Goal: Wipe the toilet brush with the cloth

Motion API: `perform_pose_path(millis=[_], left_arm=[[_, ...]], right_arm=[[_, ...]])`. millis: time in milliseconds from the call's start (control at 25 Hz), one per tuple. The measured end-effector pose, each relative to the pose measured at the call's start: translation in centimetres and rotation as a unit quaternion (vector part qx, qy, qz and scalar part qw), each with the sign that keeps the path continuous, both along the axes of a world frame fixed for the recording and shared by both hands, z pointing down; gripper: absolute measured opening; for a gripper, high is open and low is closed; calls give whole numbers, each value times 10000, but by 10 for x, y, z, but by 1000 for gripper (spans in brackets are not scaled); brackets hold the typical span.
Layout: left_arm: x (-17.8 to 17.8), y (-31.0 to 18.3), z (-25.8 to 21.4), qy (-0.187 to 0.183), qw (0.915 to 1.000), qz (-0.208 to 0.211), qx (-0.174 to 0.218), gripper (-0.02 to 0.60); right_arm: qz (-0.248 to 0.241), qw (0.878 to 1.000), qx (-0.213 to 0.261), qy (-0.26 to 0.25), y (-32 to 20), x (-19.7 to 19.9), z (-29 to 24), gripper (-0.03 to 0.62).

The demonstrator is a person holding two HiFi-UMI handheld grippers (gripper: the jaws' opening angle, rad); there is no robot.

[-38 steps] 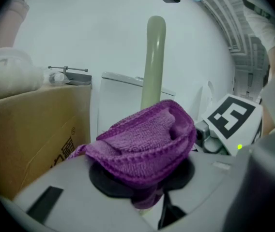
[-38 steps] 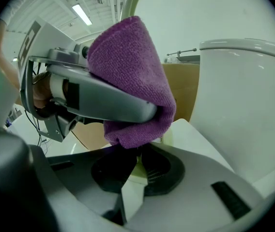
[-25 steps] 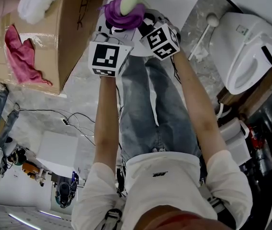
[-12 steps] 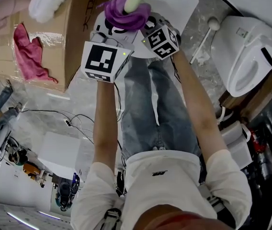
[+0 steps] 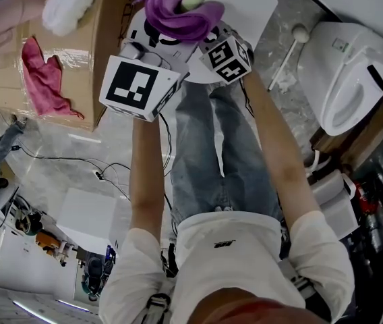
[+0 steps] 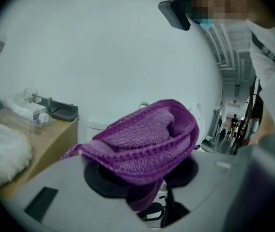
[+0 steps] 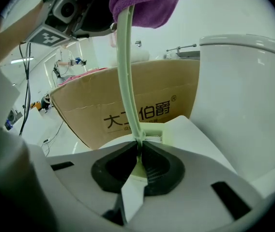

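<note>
The right gripper [image 7: 140, 151] is clamped on the pale green stem of the toilet brush [image 7: 128, 81], left of the toilet [image 5: 353, 66]. The jaws of the left gripper [image 6: 143, 177] have just been opened wide, with the purple cloth [image 6: 142, 144] loose between them round the stem's far end. Wiping is judged partly done, the near stem remaining.

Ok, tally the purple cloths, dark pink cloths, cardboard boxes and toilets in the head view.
Purple cloths: 1
Dark pink cloths: 1
Cardboard boxes: 1
Toilets: 1
Total: 4
</note>
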State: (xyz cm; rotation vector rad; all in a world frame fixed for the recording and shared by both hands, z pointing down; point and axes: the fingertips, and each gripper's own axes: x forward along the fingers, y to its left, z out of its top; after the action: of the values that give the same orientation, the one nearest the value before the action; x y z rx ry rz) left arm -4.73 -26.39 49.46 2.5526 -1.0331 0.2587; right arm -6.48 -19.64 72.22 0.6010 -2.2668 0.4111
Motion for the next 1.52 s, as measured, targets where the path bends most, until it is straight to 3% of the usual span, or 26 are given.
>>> perform_pose_path(millis=[440,1080,1520], left_arm=[[-3,15,45,-447,9990,59,-40,129],[-4,34,148,-554,9977,0,-383,112],[-1,35,191,-574,9965,-13,-605,112]], right_arm=[[-30,10000,24,-43,1,1,0,26],[18,9998,164,-115,1,1,2,26],[37,9997,192,-144,1,1,3,26]])
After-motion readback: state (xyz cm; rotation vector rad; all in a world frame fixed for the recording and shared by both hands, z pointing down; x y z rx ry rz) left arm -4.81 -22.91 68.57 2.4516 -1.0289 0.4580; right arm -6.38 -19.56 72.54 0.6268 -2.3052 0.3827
